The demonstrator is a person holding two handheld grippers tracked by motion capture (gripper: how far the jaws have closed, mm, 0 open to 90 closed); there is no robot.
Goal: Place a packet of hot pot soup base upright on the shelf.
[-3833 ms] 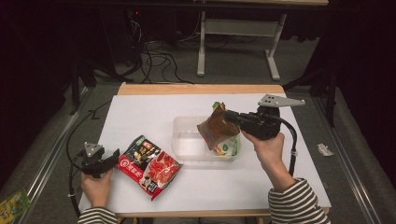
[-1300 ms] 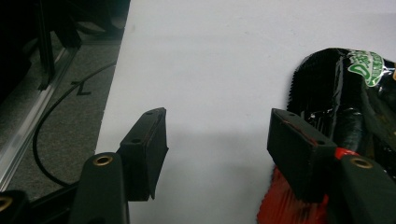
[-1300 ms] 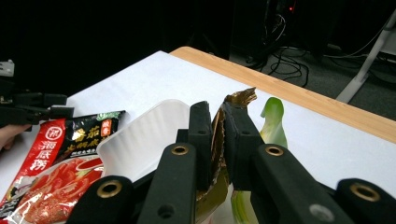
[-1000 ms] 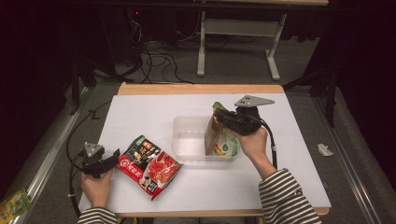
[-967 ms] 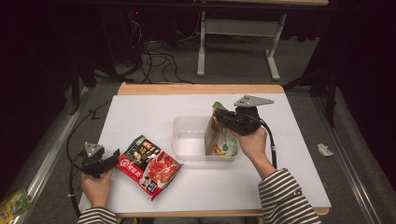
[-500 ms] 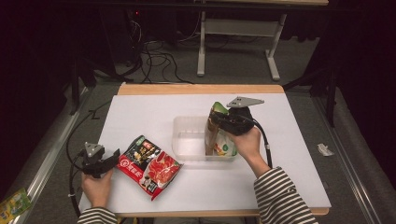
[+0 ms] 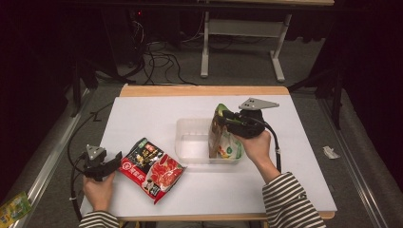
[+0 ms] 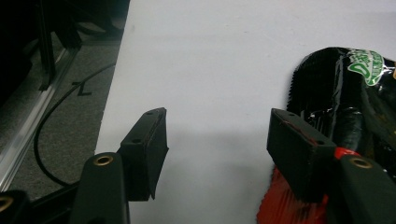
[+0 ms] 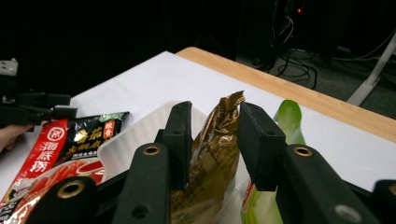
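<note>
A clear plastic tub stands mid-table. A gold-brown packet and a green-and-white packet stand upright in its right end. My right gripper reaches over their tops; its jaws have just been opening, and the gold packet's crimped top rises between the parted jaws with a gap on one side. A red-and-black noodle packet lies flat at the front left. My left gripper rests open beside it, one jaw over the packet's black edge, with bare table between the jaws.
The white table top has a wooden strip along its far edge. Cables trail over the grey floor on the left. A metal stand is behind the table. A yellow-green wrapper lies on the floor.
The right hand has shifted left and lower with the packets, which now stand in the tub's right end. Its jaws have parted from the packet top. The left hand has stayed still.
</note>
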